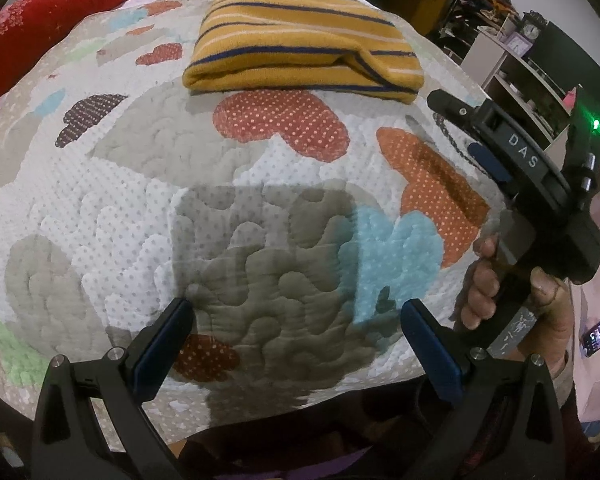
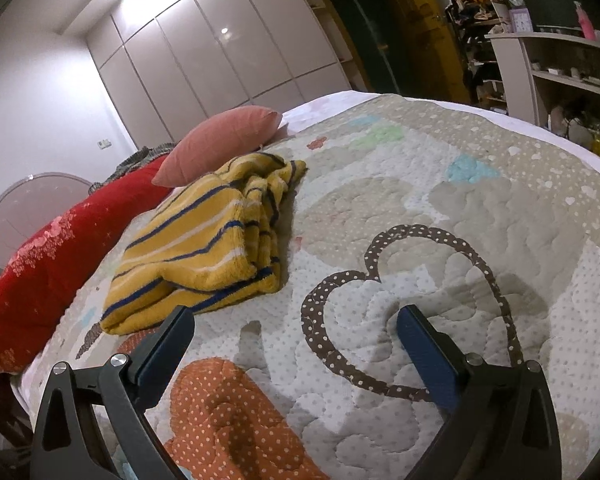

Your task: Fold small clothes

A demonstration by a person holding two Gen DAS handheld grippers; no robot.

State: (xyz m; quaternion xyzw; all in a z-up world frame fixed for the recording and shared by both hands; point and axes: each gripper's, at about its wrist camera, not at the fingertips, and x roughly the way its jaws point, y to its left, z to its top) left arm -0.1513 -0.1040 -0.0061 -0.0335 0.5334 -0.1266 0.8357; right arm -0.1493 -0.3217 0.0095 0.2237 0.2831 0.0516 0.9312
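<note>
The striped yellow garment (image 1: 304, 40) lies folded on the quilt (image 1: 140, 208), ahead of the left gripper (image 1: 296, 320) and just beyond the right gripper (image 2: 296, 320), both spread and empty, so this fold looks finished.

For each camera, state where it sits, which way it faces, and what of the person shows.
Left wrist: on the left gripper, facing steeply down at the heart-patterned quilt; shows the hand holding the right gripper.
Right wrist: on the right gripper, facing shallowly across the bed; no body.
Shared: folded mustard striped garment, quilt.
</note>
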